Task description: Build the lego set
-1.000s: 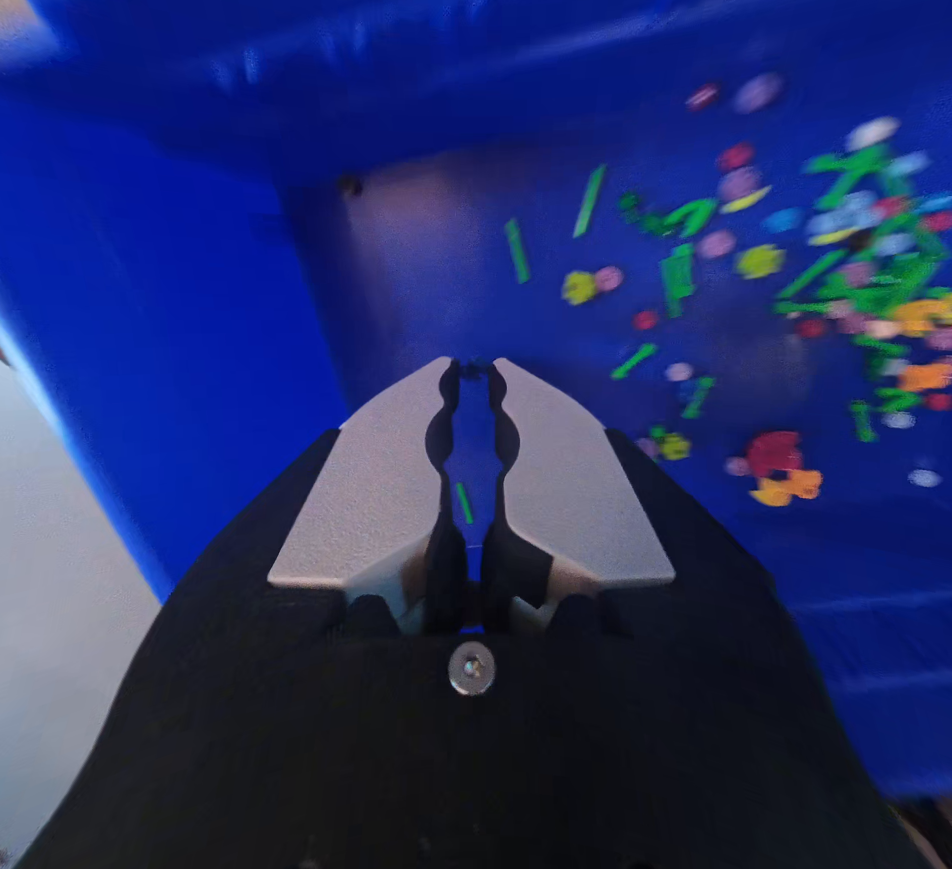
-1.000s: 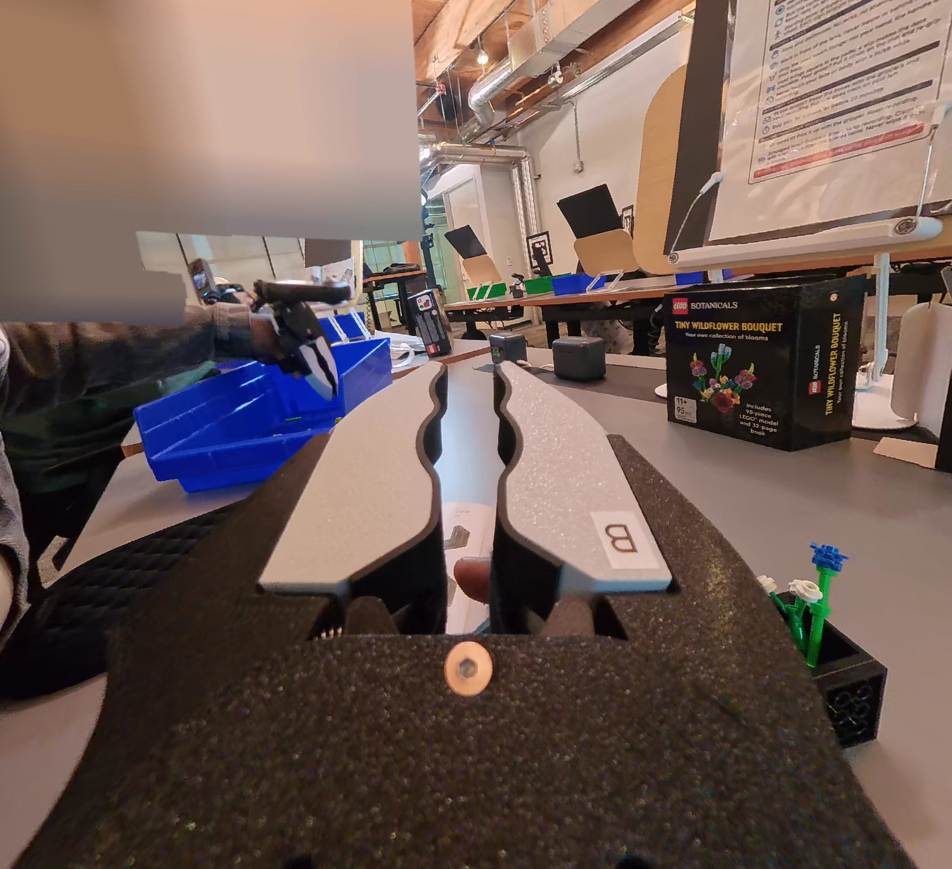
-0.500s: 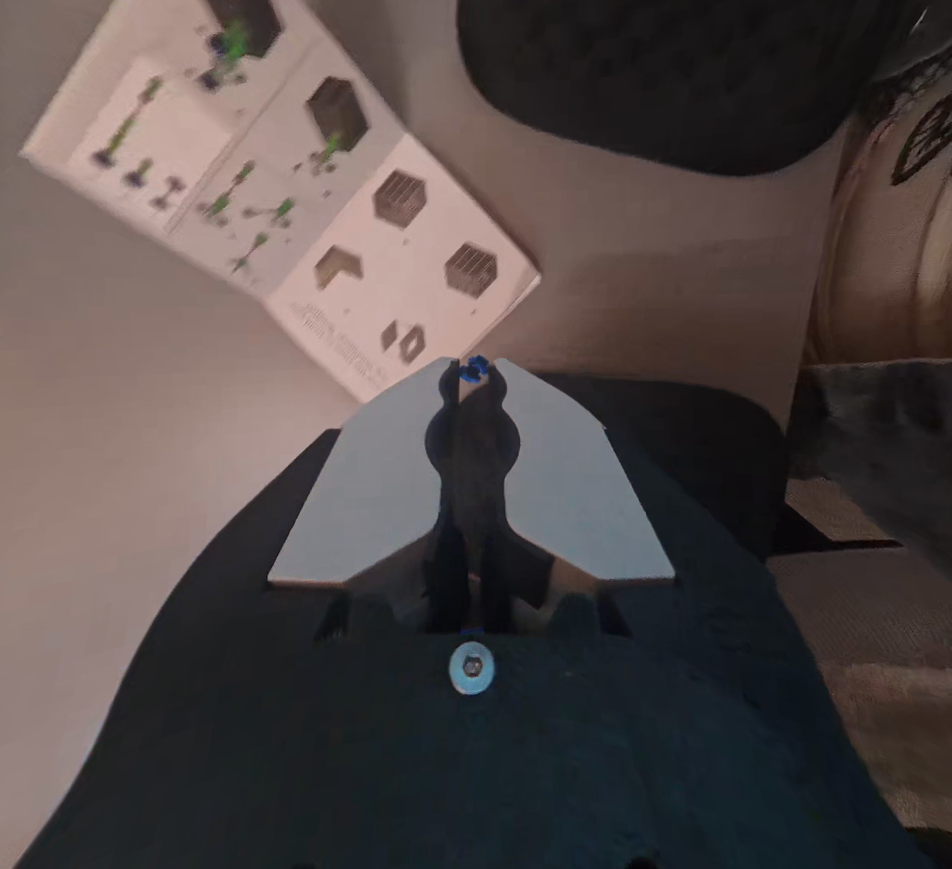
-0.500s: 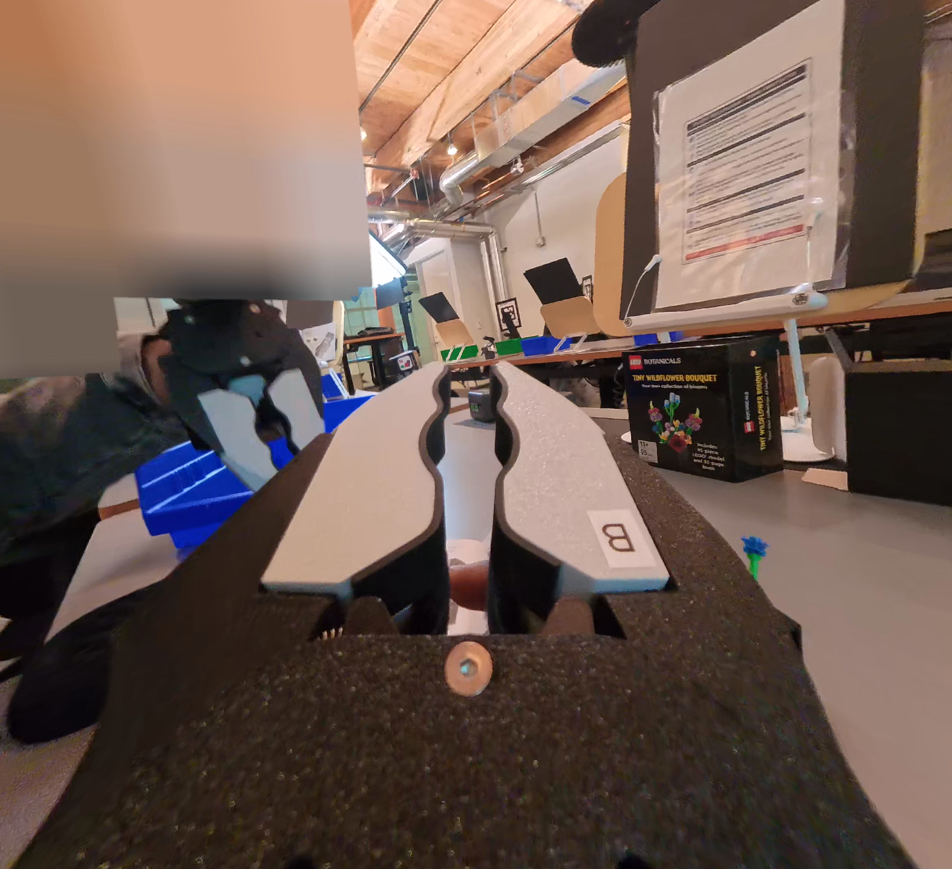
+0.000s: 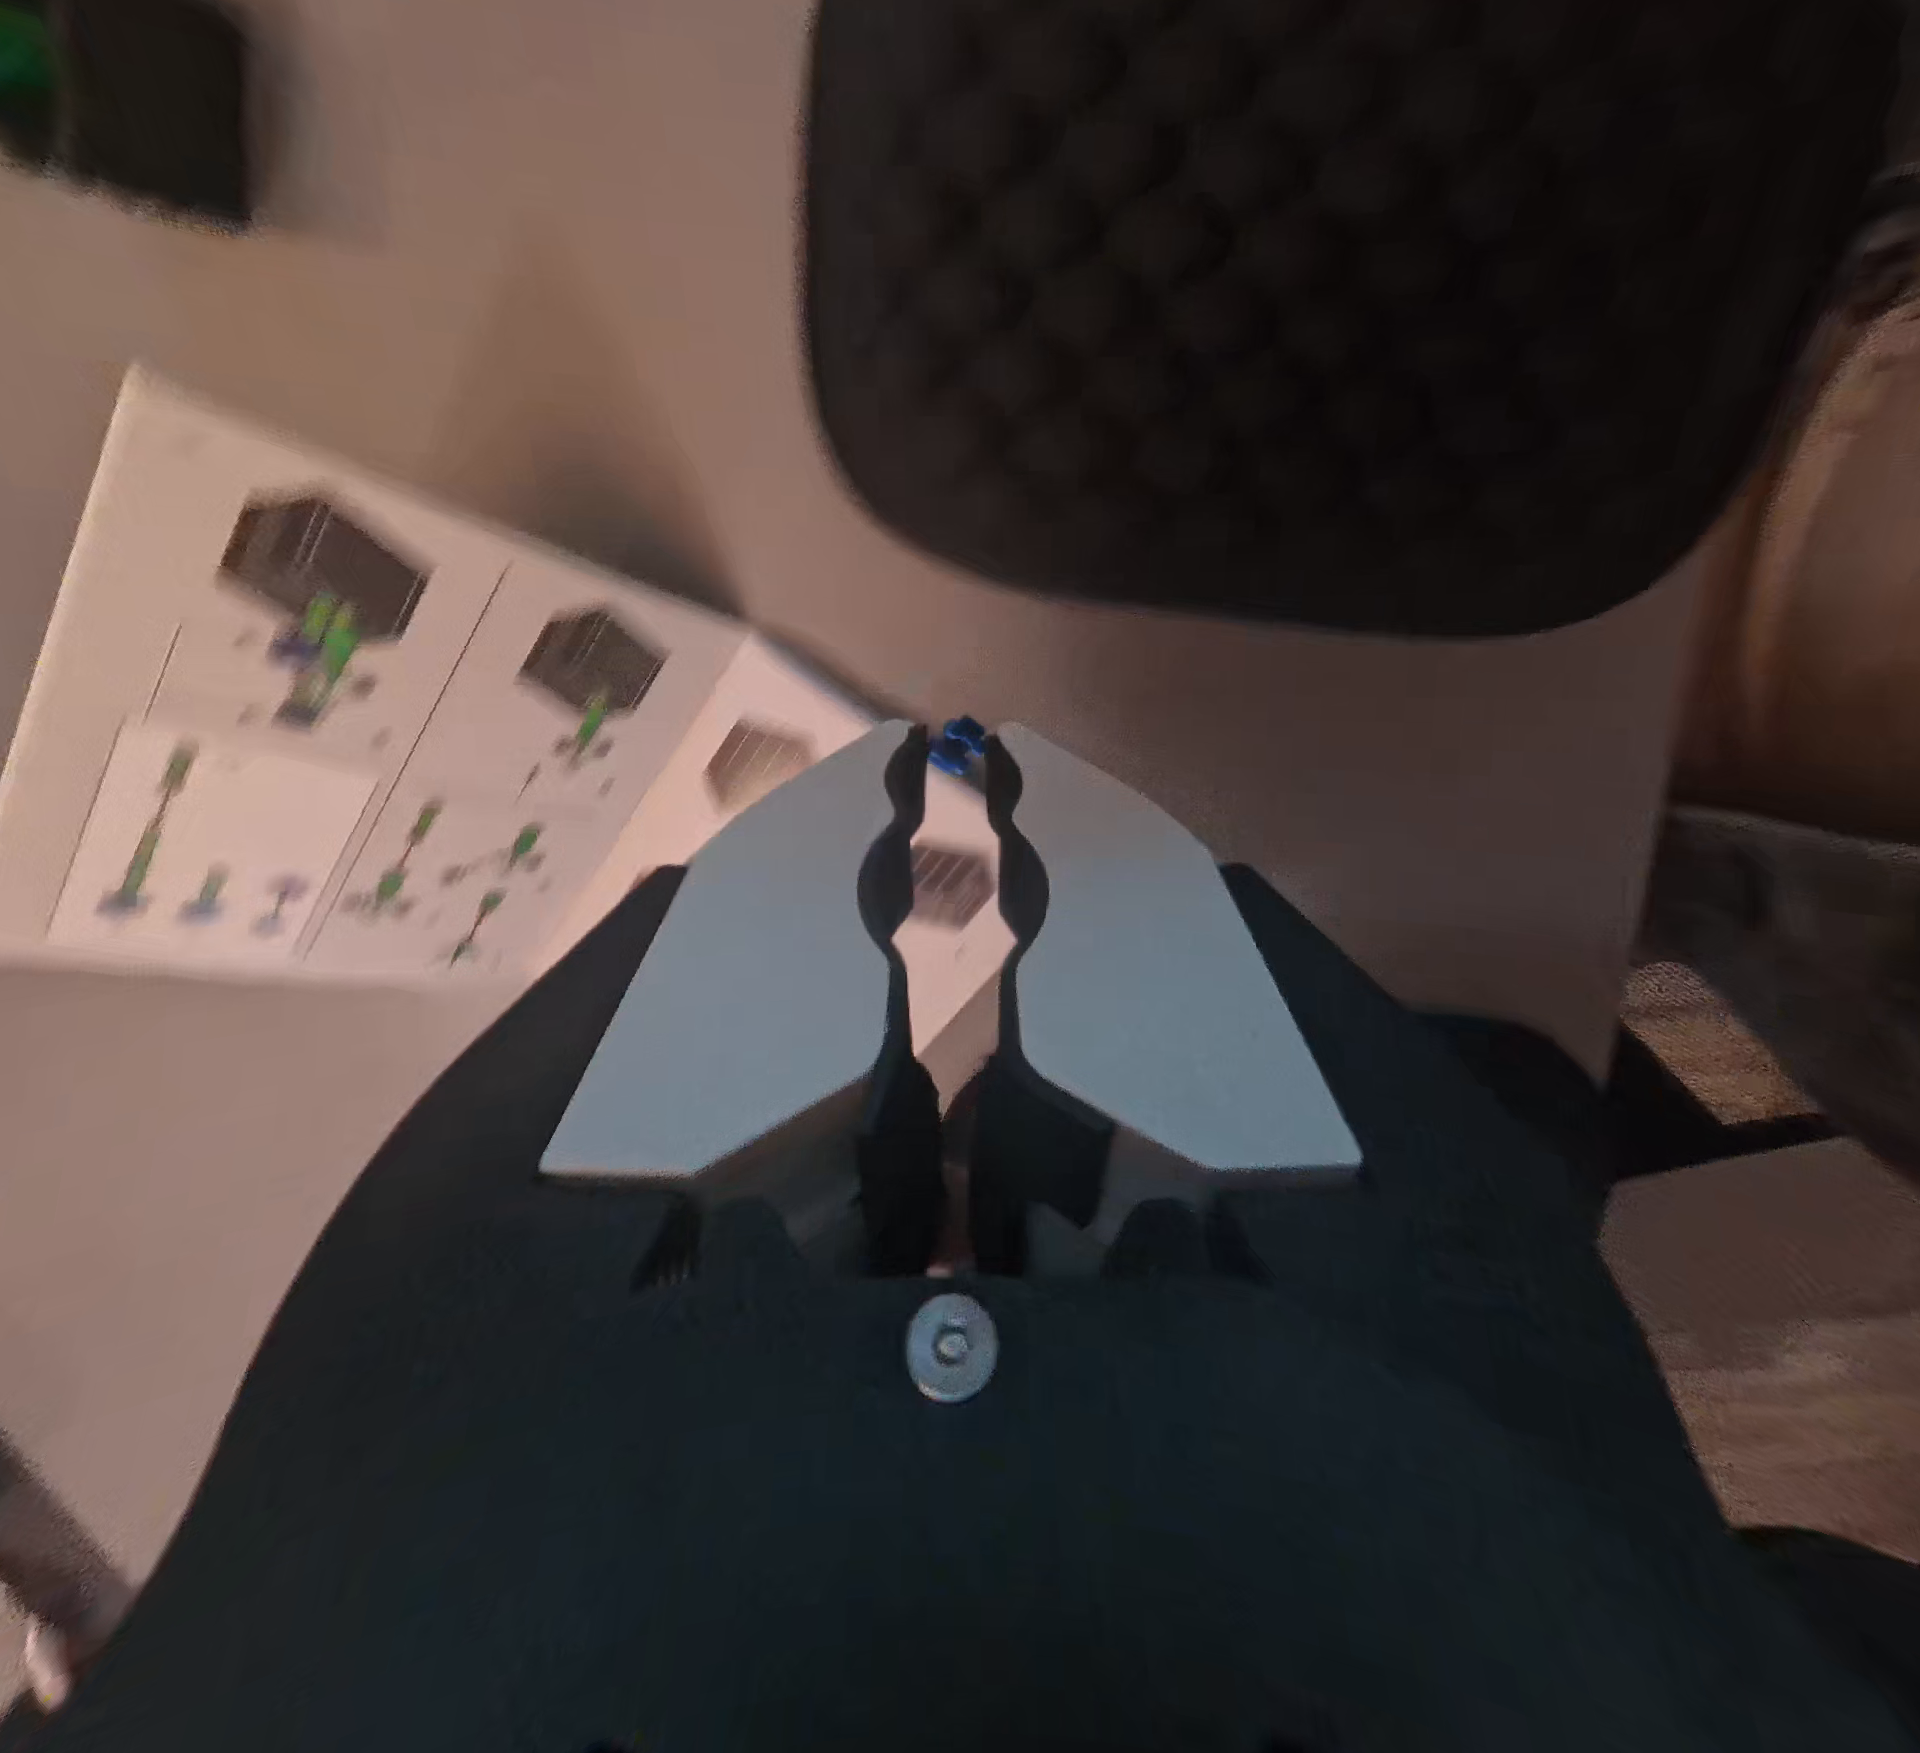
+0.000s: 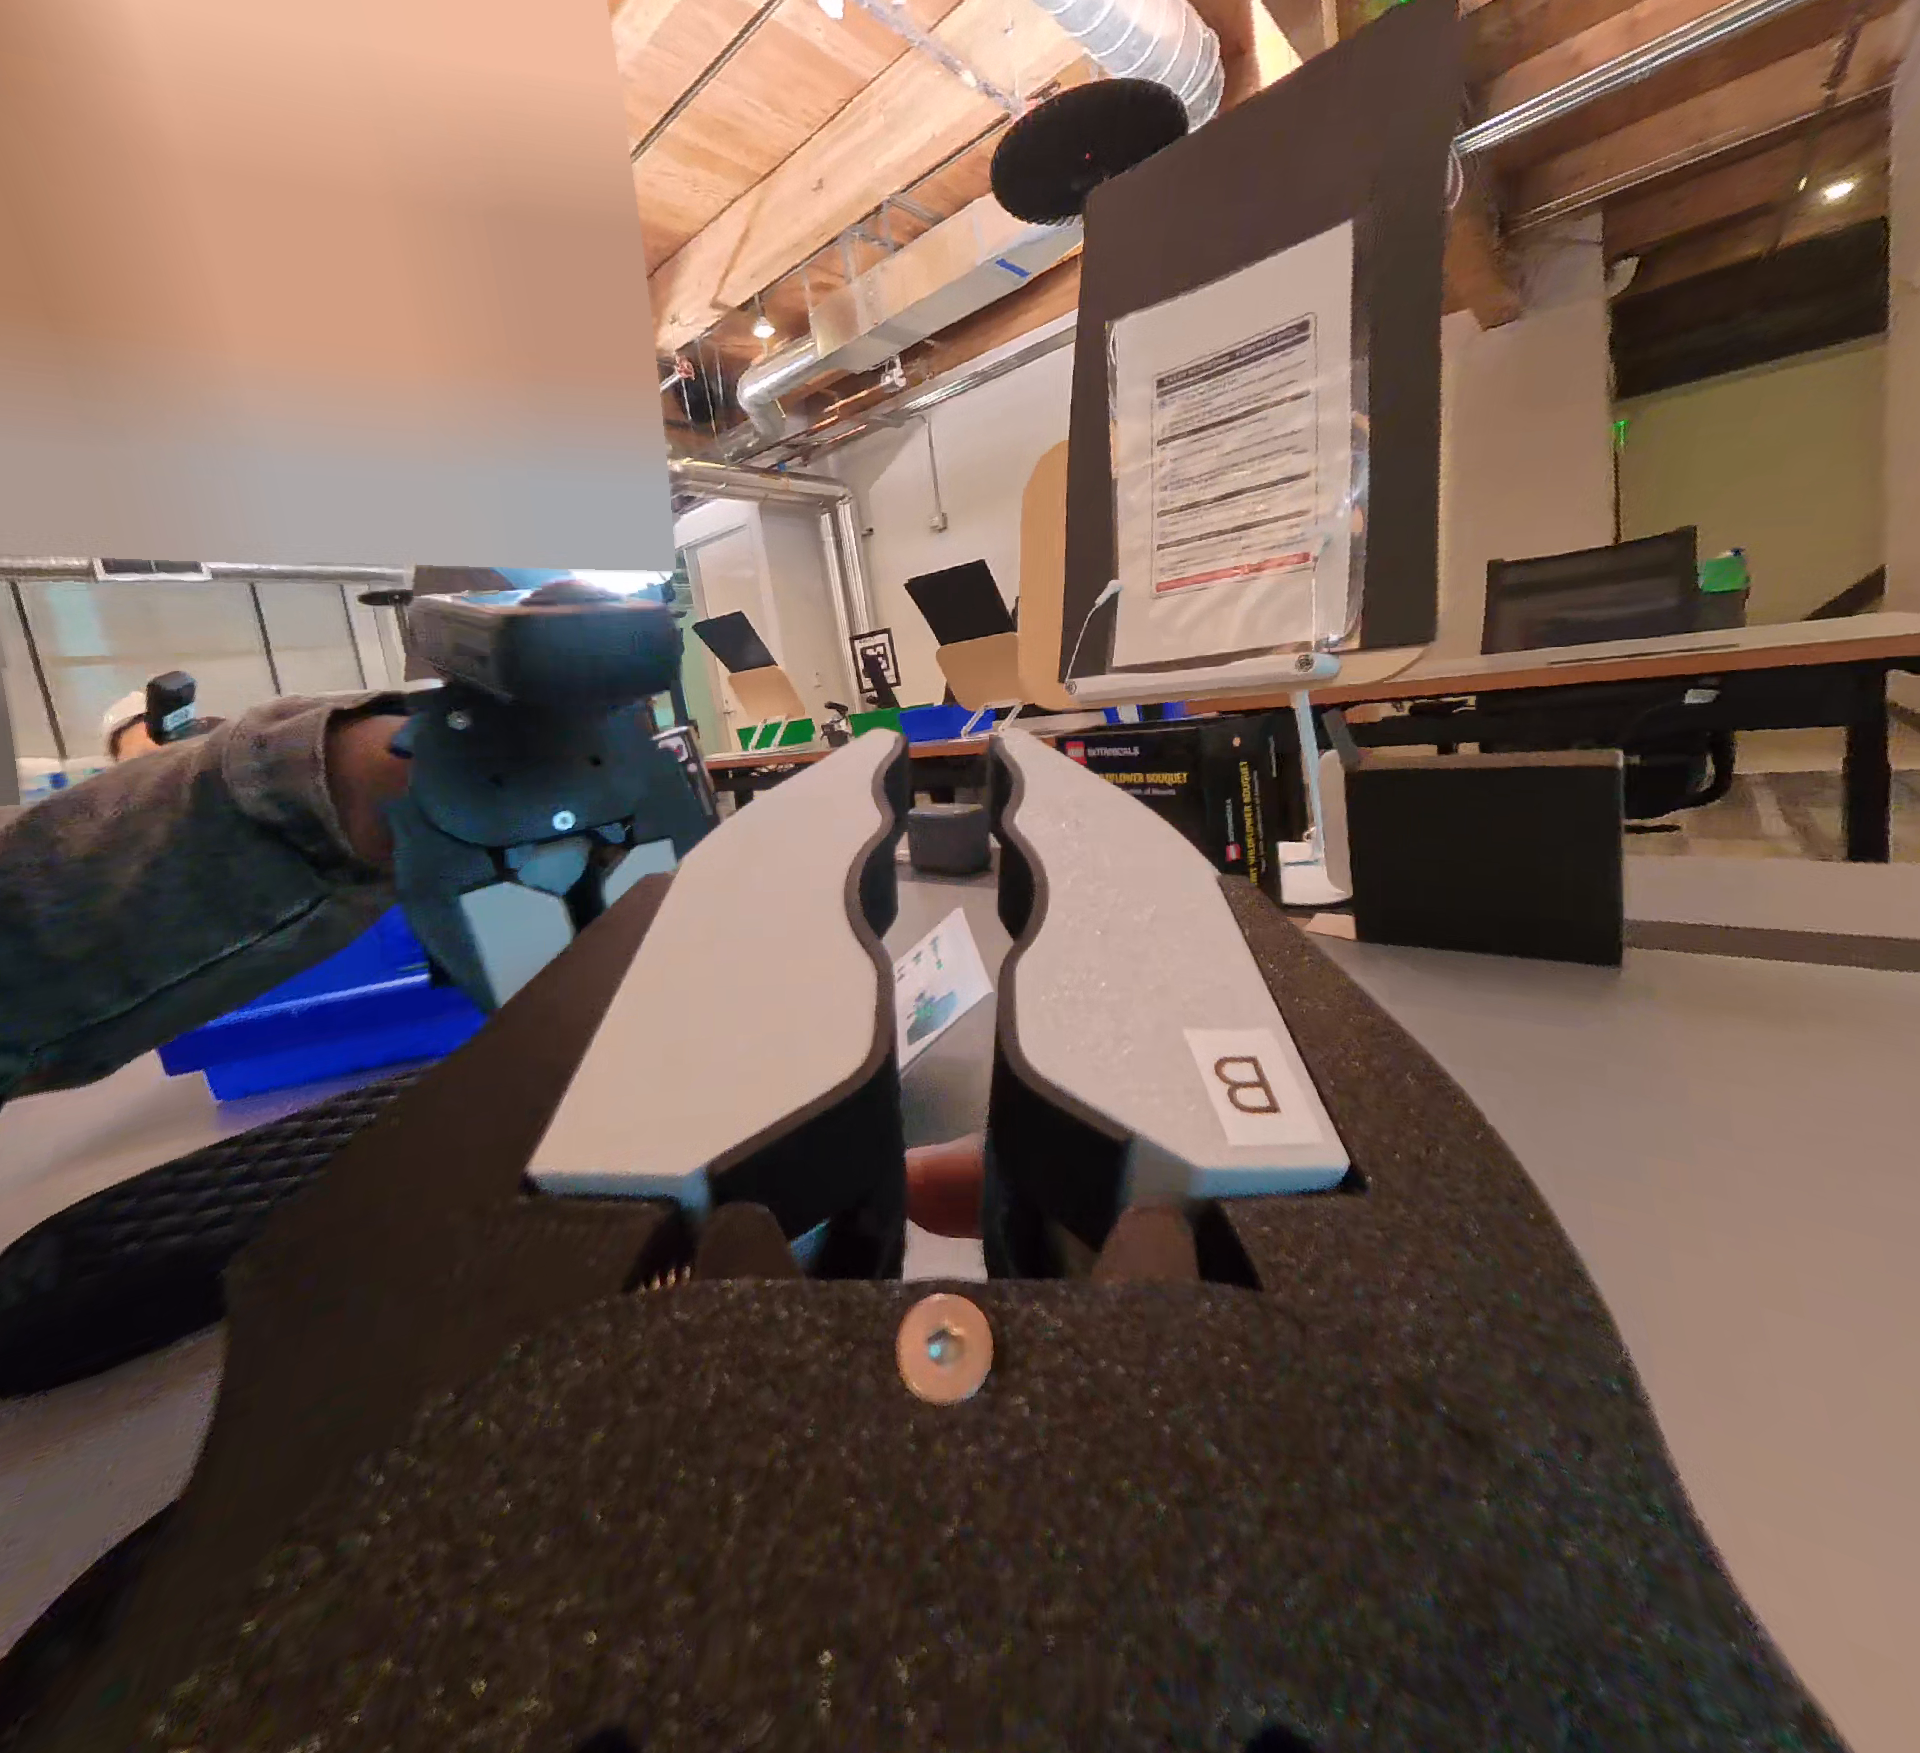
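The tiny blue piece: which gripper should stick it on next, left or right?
Left, probably. The left gripper already pinches the tiny blue piece at its fingertips; the right gripper holds nothing.

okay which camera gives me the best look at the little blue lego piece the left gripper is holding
The left wrist view: the blue lego piece sits pinched at the left gripper tips, above the instruction booklet. The right wrist view shows that gripper, but its own finger hides the tips.

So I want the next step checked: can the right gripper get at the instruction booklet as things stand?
Probably yes. The right gripper holds nothing, and the instruction booklet lies flat on the grey table straight ahead of its fingers, with nothing between.
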`<state>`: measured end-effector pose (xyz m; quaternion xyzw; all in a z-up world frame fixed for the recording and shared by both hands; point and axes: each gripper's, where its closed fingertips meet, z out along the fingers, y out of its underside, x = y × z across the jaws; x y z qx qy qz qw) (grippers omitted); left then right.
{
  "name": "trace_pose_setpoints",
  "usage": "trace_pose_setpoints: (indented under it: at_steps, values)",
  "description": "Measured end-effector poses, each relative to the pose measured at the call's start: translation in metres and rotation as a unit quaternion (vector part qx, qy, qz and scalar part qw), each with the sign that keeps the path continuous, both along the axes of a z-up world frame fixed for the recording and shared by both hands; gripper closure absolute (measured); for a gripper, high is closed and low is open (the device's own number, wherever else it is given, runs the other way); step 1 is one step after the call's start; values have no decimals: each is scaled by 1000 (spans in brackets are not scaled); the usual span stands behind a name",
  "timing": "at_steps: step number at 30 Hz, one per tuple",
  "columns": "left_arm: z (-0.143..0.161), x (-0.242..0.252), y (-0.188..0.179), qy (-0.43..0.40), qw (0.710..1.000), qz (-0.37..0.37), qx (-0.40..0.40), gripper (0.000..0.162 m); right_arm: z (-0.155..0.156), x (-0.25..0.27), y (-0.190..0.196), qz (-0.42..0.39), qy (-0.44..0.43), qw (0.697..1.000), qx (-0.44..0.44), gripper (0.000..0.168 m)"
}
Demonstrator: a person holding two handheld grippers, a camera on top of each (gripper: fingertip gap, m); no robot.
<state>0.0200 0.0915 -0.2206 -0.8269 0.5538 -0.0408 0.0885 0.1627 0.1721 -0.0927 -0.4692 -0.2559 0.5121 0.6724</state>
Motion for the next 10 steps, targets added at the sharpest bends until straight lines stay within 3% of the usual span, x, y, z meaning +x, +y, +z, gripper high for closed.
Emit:
trace_pose_setpoints:
  at_steps: [1, 5, 10]
  values:
    - [1, -16, 5, 14, 1000, 23, 3, 151, 0, 2, 1, -5, -7, 1000, 3, 155]
    - [7, -78, 6, 38, 994, 100, 6, 151, -7, 1, 4, -21, -27, 999, 4, 154]
    - [9, -123, 7, 33, 987, 156, -7, 151, -13, -34, -14, 54, -47, 997, -8, 154]
